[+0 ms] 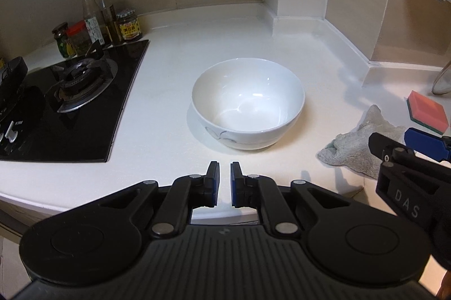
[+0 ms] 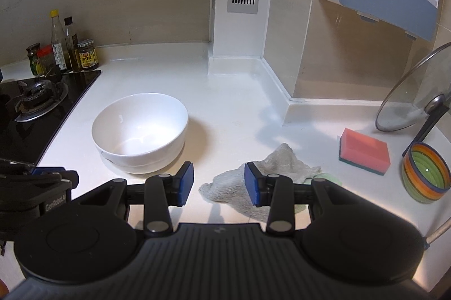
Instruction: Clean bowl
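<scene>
A white bowl with a faint grey pattern stands upright and empty on the white counter. My left gripper hovers just in front of it, its blue pads a narrow gap apart with nothing between them. To the right lies a crumpled grey cloth. My right gripper hangs over the cloth's near edge, open, with nothing in it; it also shows in the left wrist view as the right gripper beside the cloth.
A black gas stove sits left of the bowl, with sauce bottles and jars behind it. At the right are an orange sponge, a striped small bowl and a glass lid leaning at the wall.
</scene>
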`<state>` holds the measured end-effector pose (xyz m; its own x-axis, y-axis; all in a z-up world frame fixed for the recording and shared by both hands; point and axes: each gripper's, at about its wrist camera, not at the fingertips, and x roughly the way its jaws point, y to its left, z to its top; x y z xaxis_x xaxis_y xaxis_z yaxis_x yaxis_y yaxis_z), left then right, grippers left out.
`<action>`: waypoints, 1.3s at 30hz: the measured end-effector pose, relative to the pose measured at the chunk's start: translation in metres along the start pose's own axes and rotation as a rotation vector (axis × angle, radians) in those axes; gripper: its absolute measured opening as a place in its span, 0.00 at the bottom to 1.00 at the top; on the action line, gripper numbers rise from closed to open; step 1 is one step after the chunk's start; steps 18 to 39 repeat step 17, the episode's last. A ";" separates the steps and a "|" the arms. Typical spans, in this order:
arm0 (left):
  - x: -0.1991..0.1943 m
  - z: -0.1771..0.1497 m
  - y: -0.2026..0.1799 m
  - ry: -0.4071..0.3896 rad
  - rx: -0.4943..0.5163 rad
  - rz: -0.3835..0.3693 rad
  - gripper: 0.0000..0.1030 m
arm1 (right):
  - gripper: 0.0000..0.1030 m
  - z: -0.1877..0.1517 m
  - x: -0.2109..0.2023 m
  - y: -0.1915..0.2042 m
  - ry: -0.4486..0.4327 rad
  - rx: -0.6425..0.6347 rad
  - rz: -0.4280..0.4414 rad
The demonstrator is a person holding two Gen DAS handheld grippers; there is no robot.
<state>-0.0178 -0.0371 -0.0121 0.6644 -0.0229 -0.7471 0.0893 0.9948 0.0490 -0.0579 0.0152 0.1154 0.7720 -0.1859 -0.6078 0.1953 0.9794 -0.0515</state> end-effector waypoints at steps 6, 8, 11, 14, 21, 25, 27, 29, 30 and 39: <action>-0.004 0.001 -0.008 -0.068 0.010 0.027 0.08 | 0.34 -0.002 0.003 -0.008 0.007 -0.013 -0.018; -0.004 0.002 -0.010 -0.074 0.017 0.038 0.08 | 0.34 -0.001 0.004 -0.010 0.005 -0.013 -0.022; -0.004 0.004 -0.011 -0.075 0.022 0.050 0.08 | 0.34 -0.001 0.003 -0.012 0.003 -0.012 -0.021; -0.003 0.005 -0.009 -0.061 0.013 0.050 0.08 | 0.34 0.000 0.003 -0.012 0.001 -0.014 -0.023; -0.002 0.006 -0.006 -0.045 -0.003 0.042 0.08 | 0.34 0.000 0.003 -0.012 0.000 -0.014 -0.020; -0.002 0.006 -0.006 -0.045 -0.003 0.042 0.08 | 0.34 0.000 0.003 -0.012 0.000 -0.014 -0.020; -0.002 0.006 -0.006 -0.045 -0.003 0.042 0.08 | 0.34 0.000 0.003 -0.012 0.000 -0.014 -0.020; -0.002 0.006 -0.006 -0.045 -0.003 0.042 0.08 | 0.34 0.000 0.003 -0.012 0.000 -0.014 -0.020; -0.002 0.006 -0.006 -0.045 -0.003 0.042 0.08 | 0.34 0.000 0.003 -0.012 0.000 -0.014 -0.020; -0.002 0.006 -0.006 -0.045 -0.003 0.042 0.08 | 0.34 0.000 0.003 -0.012 0.000 -0.014 -0.020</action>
